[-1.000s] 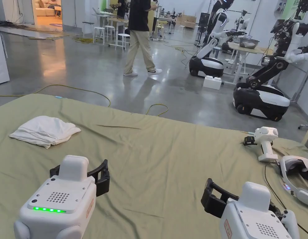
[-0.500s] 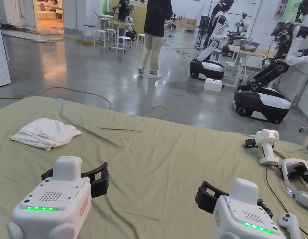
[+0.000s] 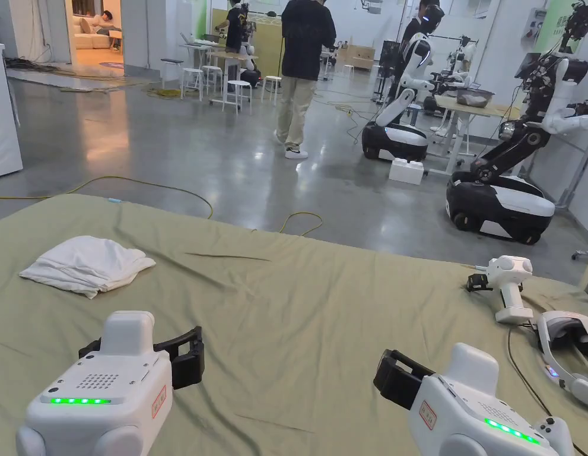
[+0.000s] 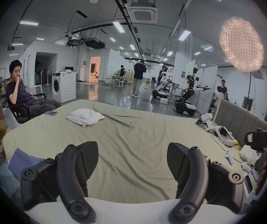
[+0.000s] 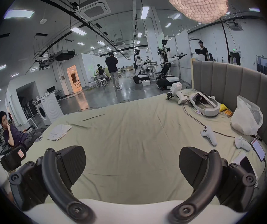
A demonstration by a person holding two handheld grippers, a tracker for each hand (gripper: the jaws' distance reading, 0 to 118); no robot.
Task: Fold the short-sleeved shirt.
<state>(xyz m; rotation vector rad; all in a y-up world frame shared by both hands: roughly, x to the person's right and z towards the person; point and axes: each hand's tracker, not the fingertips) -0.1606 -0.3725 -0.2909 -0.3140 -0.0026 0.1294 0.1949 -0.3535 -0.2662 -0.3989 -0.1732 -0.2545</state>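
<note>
Both grippers hang low over the bed, nothing in either. Left gripper (image 4: 132, 162): jaws spread wide, bare sheet betw. them. Right gripper (image 5: 132, 162): same, released, empty. In the head view they sit at bottom left (image 3: 188, 356) and bottom right (image 3: 396, 377) of the frame.

The white shirt (image 3: 88, 264) lies in a loose, part-bunched heap at mid-left of the head view, well apart from both grippers; in the left gripper view it's upper centre-left (image 4: 85, 118), in the right gripper view at mid-left (image 5: 59, 131). Looks like the step in hand is the reach-in, w/ folding either not begun or the heap already set aside – can't tell which.

To do it well, probably: go to the heap w/ jaws open, pick two edge corners, not the middle bulk, then drag it to the open centre and spread it flat before any fold. Soft cloth will likely slump if pinched in one spot.

Surface: olive-green bed sheet (image 3: 322, 309), lightly creased. At right, a spare handheld gripper (image 3: 506, 282) and a white headset (image 3: 568, 350) w/ cable – keep the cloth off those. Beyond: glossy grey floor (image 3: 168, 136), a person walking (image 3: 301, 71) at top centre, wheeled robots (image 3: 500, 202) at upper right.
</note>
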